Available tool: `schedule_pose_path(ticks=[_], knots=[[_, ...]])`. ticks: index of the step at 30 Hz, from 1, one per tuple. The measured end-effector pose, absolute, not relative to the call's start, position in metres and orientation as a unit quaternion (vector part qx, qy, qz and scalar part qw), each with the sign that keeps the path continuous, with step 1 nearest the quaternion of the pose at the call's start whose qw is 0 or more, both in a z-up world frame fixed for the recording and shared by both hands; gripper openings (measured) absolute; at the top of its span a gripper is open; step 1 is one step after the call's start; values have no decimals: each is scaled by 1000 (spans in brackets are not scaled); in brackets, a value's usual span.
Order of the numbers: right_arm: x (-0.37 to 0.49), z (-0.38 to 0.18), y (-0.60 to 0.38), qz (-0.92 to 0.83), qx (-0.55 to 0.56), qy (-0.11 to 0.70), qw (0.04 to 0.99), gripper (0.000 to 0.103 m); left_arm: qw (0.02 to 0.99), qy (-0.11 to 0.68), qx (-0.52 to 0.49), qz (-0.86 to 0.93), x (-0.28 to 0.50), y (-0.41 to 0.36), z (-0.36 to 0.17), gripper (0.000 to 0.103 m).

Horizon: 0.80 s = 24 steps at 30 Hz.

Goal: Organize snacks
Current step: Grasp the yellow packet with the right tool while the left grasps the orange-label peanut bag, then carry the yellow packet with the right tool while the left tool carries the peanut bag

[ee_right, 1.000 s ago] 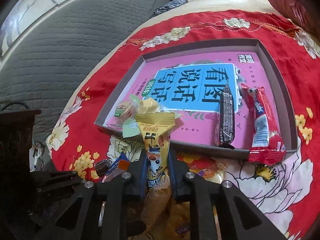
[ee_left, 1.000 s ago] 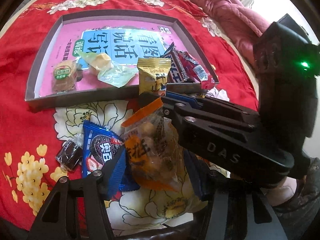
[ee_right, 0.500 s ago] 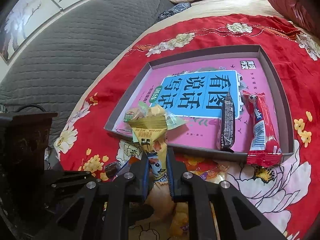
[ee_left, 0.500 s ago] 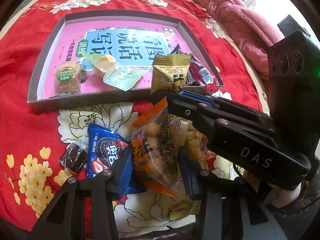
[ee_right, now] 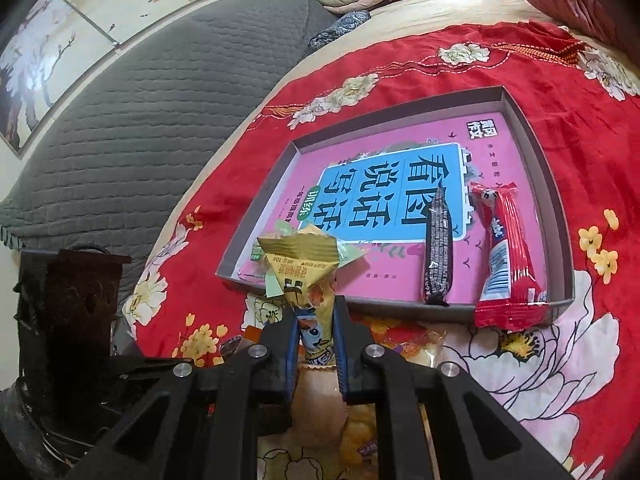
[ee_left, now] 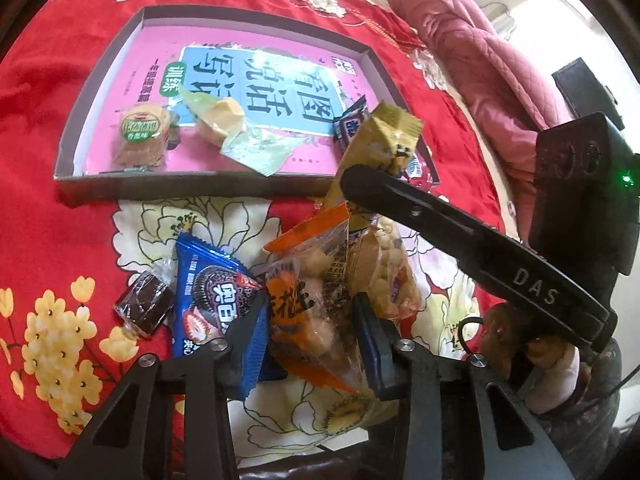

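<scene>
Between the left gripper's (ee_left: 310, 322) blue pads sits a clear orange-edged bag (ee_left: 316, 300) of puffed snacks; jaws closing, pads at both sides of the bag, pressing it. Right gripper (ee_right: 316, 338) clenched on a yellow packet (ee_right: 310, 280), pads squeezing its lower half, top end sticking up and forward. From the left view the same packet pokes up behind the right gripper's black finger, just above the tray's near wall.

Beside the left gripper, on the red floral cloth (ee_left: 36, 208): blue cookie pack (ee_left: 210, 292), partly under the left pad; dark wrapped candy (ee_left: 144, 308) just left of it.

Beyond, a shallow tray (ee_right: 558, 216) with pink printed floor. Inside, near the front wall: round biscuit pack (ee_left: 142, 136), pale yellow sweet in a green wrapper (ee_left: 236, 132), a dark bar (ee_right: 438, 256) and a red bar (ee_right: 506, 256) side by side, the red one overhanging the front rim.

Grey quilt (ee_right: 160, 120) and pink quilt (ee_left: 480, 64) lie past the cloth.
</scene>
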State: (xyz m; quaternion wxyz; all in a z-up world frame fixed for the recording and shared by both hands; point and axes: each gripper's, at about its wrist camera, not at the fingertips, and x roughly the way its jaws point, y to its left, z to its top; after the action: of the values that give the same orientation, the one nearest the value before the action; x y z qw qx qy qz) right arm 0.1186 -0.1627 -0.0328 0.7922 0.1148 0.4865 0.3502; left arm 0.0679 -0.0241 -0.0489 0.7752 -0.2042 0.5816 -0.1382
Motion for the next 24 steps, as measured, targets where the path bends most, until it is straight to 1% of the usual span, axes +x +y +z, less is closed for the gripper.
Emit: schedule_pose_path(ticks=[24], knots=[[114, -1, -173, 365, 132, 420, 820, 15, 818, 528, -189, -125, 64, -12, -2, 41]])
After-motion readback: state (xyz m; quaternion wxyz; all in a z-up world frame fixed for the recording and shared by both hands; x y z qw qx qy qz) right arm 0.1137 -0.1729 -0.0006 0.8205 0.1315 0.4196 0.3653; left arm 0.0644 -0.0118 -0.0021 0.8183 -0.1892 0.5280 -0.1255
